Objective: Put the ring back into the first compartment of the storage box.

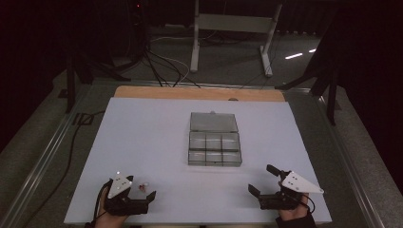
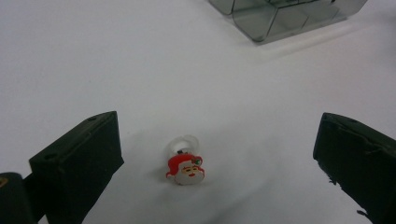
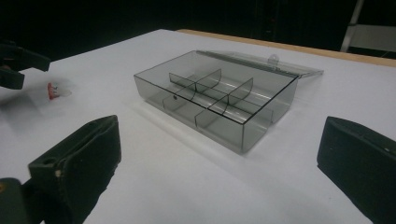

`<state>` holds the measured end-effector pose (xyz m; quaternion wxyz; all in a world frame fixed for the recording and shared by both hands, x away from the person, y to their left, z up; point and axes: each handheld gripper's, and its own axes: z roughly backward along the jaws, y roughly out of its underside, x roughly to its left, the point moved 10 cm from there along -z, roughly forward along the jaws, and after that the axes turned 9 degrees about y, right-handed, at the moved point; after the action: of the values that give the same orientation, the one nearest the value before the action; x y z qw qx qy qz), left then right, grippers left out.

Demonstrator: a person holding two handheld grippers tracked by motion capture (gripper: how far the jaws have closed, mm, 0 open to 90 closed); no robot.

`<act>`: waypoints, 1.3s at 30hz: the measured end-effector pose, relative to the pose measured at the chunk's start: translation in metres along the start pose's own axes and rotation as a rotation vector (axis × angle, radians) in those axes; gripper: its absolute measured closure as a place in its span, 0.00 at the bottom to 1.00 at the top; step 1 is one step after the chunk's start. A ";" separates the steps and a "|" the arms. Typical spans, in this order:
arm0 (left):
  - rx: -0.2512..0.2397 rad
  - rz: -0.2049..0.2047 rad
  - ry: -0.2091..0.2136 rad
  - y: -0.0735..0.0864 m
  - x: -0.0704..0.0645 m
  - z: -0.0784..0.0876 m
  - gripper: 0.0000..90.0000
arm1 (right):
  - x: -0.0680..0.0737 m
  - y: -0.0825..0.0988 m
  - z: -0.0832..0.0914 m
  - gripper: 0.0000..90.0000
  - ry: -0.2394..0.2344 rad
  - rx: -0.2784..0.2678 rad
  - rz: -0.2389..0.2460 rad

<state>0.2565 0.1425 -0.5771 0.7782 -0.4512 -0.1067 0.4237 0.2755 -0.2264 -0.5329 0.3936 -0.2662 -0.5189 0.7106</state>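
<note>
A small Santa-head ring (image 2: 185,167) with a clear band lies on the white table sheet (image 1: 142,133), between the wide-open jaws of my left gripper (image 2: 219,121). In the high view the ring (image 1: 143,186) sits at the near left, with the left gripper (image 1: 140,191) around it and not touching it. A clear grey compartment box (image 1: 214,142) stands mid-table with its lid laid open at the back. My right gripper (image 1: 263,179) is open at the near right and points at the box (image 3: 219,100) from a short distance, with nothing between its jaws.
The box has several empty compartments. A wooden table edge (image 1: 199,92) runs along the back, with metal rails on both sides. Cables and a white frame (image 1: 233,28) lie on the floor beyond. The other gripper (image 3: 18,60) shows at the right gripper view's upper left, near the ring (image 3: 53,91).
</note>
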 end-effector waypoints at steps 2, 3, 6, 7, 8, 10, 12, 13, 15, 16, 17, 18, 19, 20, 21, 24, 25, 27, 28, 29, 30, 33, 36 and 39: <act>0.014 0.014 -0.002 0.002 0.001 -0.001 0.02 | 0.000 0.000 0.000 0.00 -0.001 0.000 0.000; 0.019 0.025 0.001 0.002 0.001 -0.001 0.02 | 0.000 0.000 0.000 0.00 -0.001 -0.001 0.000; 0.043 0.033 0.008 0.004 0.000 -0.003 0.03 | 0.000 0.000 0.000 0.00 -0.004 -0.001 -0.003; 0.054 0.032 0.006 0.005 -0.001 -0.003 0.03 | 0.000 0.000 0.000 0.00 -0.003 -0.001 -0.003; 0.065 0.032 0.010 0.006 -0.001 -0.004 0.03 | 0.000 0.000 0.000 0.00 -0.005 -0.002 -0.004; 0.096 0.033 0.001 0.010 -0.001 -0.006 0.03 | 0.000 0.000 0.000 0.00 -0.005 -0.002 -0.005; 0.111 0.036 0.005 0.011 -0.002 -0.007 0.03 | 0.000 0.000 0.001 0.00 -0.005 -0.003 -0.005; 0.113 0.034 -0.005 0.011 -0.001 -0.007 0.03 | 0.000 0.000 0.001 0.00 -0.005 -0.003 -0.006; 0.121 0.032 -0.020 0.012 0.000 -0.007 0.05 | 0.000 0.000 0.001 0.00 -0.006 -0.002 -0.006; 0.128 0.037 -0.021 0.013 0.000 -0.008 0.06 | 0.000 -0.001 0.001 0.00 -0.006 -0.003 -0.007; 0.137 0.037 -0.032 0.014 0.001 -0.008 0.07 | 0.000 -0.001 0.001 0.00 -0.006 -0.003 -0.007; 0.145 0.037 -0.041 0.015 0.002 -0.009 0.08 | 0.000 -0.001 0.001 0.00 -0.006 -0.004 -0.008; 0.152 0.041 -0.044 0.016 0.002 -0.009 0.09 | 0.000 -0.001 0.001 0.00 -0.007 -0.004 -0.009; 0.153 0.045 -0.053 0.016 0.003 -0.009 0.11 | 0.000 -0.001 0.001 0.00 -0.007 -0.004 -0.009; 0.152 0.046 -0.069 0.015 0.005 -0.008 0.14 | 0.000 -0.001 0.001 0.00 -0.008 -0.005 -0.013; 0.161 0.046 -0.082 0.017 0.007 -0.008 0.19 | 0.000 -0.001 0.001 0.00 -0.009 -0.004 -0.019; 0.167 0.040 -0.088 0.017 0.007 -0.008 0.22 | 0.000 -0.001 0.001 0.00 -0.009 -0.004 -0.019; 0.165 0.027 -0.095 0.017 0.007 -0.008 0.27 | 0.000 -0.001 0.001 0.00 -0.010 -0.003 -0.019; 0.163 0.018 -0.100 0.016 0.007 -0.007 0.31 | 0.000 -0.001 0.001 0.00 -0.010 -0.004 -0.019; 0.161 0.009 -0.111 0.016 0.008 -0.007 0.34 | 0.000 -0.001 0.002 0.00 -0.011 -0.005 -0.020; 0.161 0.009 -0.111 0.016 0.008 -0.007 0.36 | 0.000 -0.001 0.002 0.00 -0.011 -0.004 -0.019; 0.168 0.016 -0.115 0.017 0.010 -0.007 0.44 | 0.000 -0.001 0.002 0.00 -0.012 -0.005 -0.019; 0.179 -0.003 -0.133 0.017 0.010 -0.008 0.48 | 0.000 -0.001 0.002 0.00 -0.012 -0.006 -0.018; 0.189 -0.017 -0.152 0.018 0.012 -0.008 0.50 | 0.000 -0.001 0.002 0.00 -0.012 -0.005 -0.018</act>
<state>0.2583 0.1512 -0.5984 0.8105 -0.3417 -0.1288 0.4580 0.2745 -0.2274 -0.5311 0.3963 -0.2581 -0.5256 0.7071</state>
